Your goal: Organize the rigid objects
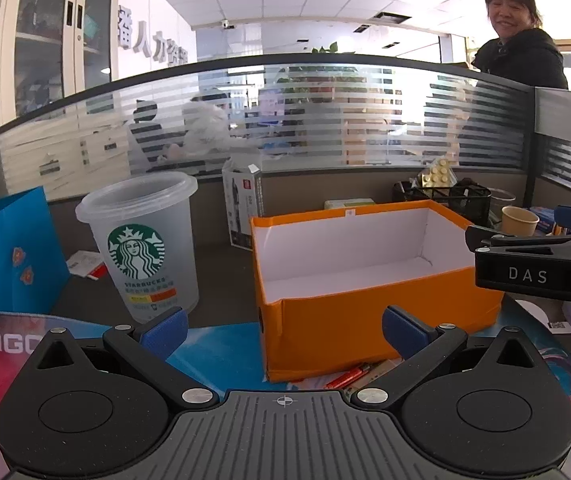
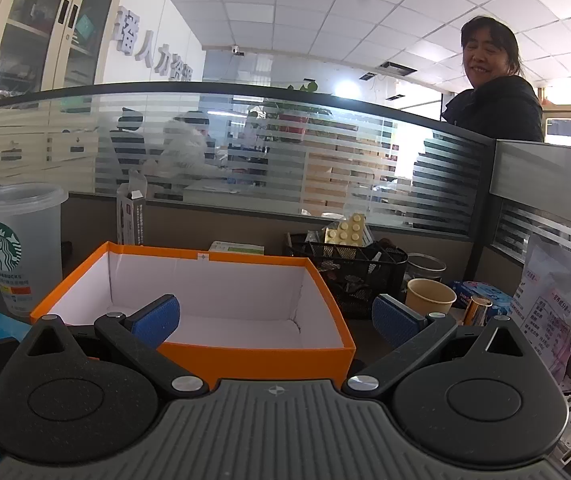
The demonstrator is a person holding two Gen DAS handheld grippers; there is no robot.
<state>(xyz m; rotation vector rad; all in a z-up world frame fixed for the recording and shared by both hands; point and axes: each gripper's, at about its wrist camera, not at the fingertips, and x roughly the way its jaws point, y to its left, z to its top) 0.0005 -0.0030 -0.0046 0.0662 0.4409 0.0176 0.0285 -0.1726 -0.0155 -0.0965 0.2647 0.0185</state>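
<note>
While we hold both tools over the desk, our left gripper (image 1: 284, 330) and right gripper (image 2: 275, 318) have their jaws wide apart, holding nothing. An orange box (image 1: 365, 304) stands ahead, white inside; a Starbucks cup (image 1: 141, 240) stands left of it, a red lighter (image 1: 347, 376) touching its front.

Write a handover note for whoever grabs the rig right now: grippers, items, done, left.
Left gripper: open, holding nothing, low in front of the orange box.
Right gripper: open, holding nothing, at the box's near right side.
Box: open-topped, nothing visible inside.
Starbucks cup: upright, left of the box.
Lighter: lying at the box's near wall, by the left gripper.
Paper cup: upright, right of the box, beside the mesh basket.
Done: nothing boxed yet.
Left: presumably load the loose items into the box, nearest first.
</note>
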